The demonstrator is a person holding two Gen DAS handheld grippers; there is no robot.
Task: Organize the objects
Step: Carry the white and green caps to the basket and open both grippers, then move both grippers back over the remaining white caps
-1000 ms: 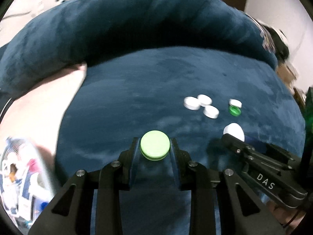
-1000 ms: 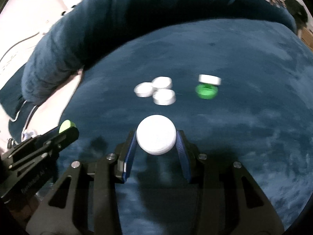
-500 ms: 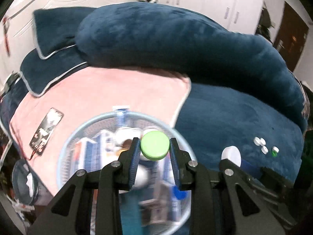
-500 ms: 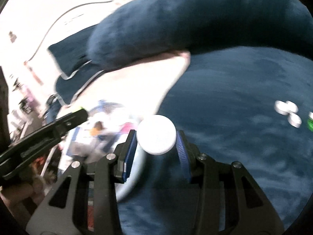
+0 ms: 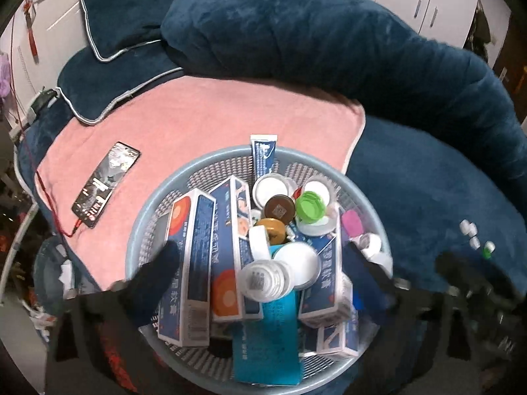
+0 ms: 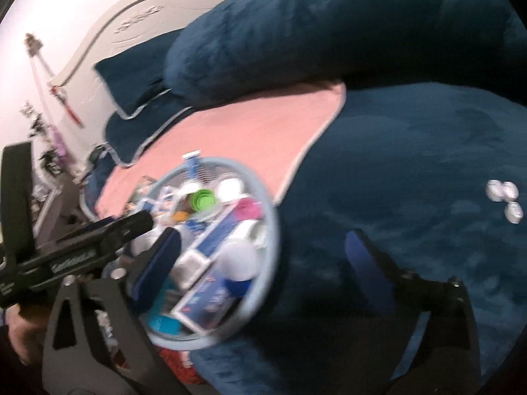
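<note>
Basket (image 5: 154, 207) | boxes (image 5: 194, 263), green cap (image 5: 309, 205), white lids inside | both jaws apart, empty

Soft indoor light falls evenly over the round pale-blue mesh plastic basket (image 5: 133, 247) in the left wrist view, where its contents read sharp; the black left hand-held gripper (image 5: 260, 283) below it smears with motion blur. The right wrist view is blurred throughout, the basket (image 6: 275, 247) streaked. To its upper left the white wall (image 6: 82, 16) glares. Fisheye bending and black vignette ring both frames.
</note>
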